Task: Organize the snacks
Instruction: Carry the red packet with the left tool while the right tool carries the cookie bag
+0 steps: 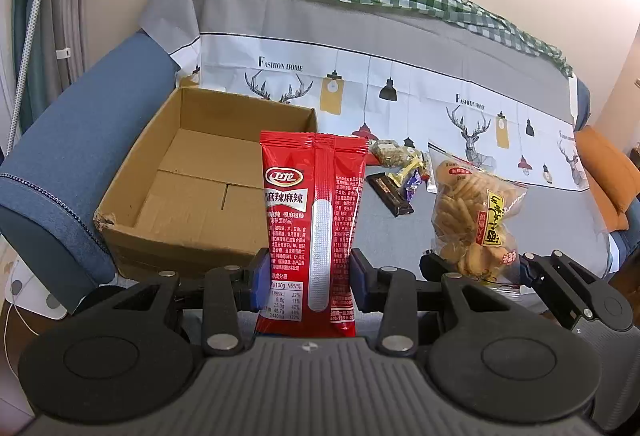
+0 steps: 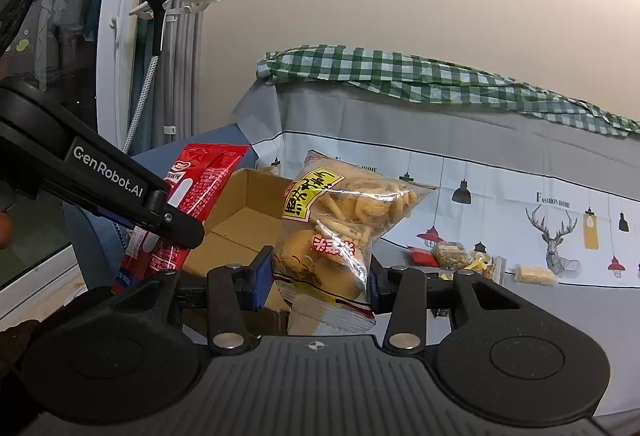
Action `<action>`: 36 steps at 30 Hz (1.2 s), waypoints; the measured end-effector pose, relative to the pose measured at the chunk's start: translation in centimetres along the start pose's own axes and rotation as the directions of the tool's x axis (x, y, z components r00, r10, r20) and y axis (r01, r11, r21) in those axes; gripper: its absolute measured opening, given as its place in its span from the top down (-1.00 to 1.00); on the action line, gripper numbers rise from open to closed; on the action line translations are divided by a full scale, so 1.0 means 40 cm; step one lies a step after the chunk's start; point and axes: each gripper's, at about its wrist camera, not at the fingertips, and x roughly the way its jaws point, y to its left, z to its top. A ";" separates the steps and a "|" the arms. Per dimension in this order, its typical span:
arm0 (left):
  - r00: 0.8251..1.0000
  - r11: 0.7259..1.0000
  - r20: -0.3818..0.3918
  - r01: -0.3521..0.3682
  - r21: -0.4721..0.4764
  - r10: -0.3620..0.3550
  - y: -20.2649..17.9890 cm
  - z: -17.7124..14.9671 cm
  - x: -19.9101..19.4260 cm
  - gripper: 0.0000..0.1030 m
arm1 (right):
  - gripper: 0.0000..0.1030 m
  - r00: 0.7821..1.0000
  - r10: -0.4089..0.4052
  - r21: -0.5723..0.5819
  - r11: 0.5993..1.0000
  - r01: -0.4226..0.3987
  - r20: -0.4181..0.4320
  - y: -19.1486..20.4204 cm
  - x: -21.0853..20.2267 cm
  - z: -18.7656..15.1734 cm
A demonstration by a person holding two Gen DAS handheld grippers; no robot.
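Left wrist view | left gripper (image 1: 306, 276) jaws grasping red packet (image 1: 314, 220) upright — bound for box (image 1: 200, 171) | right gripper (image 2: 320, 276) jaws grasping biscuit bag (image 2: 340, 224) — likewise

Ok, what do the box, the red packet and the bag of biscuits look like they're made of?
Box: brown corrugated cardboard, matte, by its folded flaps and a frayed, crumpled corner.
Red packet: glossy printed plastic film, probably foil-lined; it shows sheen and crimped seals.
Bag of biscuits: thin clear plastic, shiny and crinkled; the biscuits show through.
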 end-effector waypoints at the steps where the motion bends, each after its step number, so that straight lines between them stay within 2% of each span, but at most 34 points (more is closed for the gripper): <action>1: 1.000 1.000 -0.003 -0.001 -0.001 0.001 0.000 0.001 0.002 0.13 | 0.11 1.000 0.001 0.000 1.000 -0.001 -0.002 0.000 0.002 0.001; 10: 0.999 1.000 -0.030 -0.013 -0.015 0.013 0.011 0.016 0.039 0.13 | 0.11 0.999 0.014 -0.001 1.000 -0.014 -0.039 0.009 0.036 0.002; 22: 0.994 0.992 -0.025 -0.107 -0.062 0.105 0.104 0.075 0.102 0.13 | 0.10 0.996 0.041 -0.047 0.998 -0.045 -0.074 0.020 0.108 0.012; 29: 0.989 0.985 -0.026 -0.149 -0.087 0.147 0.160 0.136 0.162 0.13 | 0.10 0.989 0.073 -0.026 0.997 -0.077 -0.129 0.040 0.199 0.033; 36: 0.985 0.980 -0.070 -0.167 -0.103 0.161 0.210 0.188 0.258 0.13 | 0.10 0.979 0.076 -0.025 0.996 -0.082 -0.189 0.071 0.326 0.046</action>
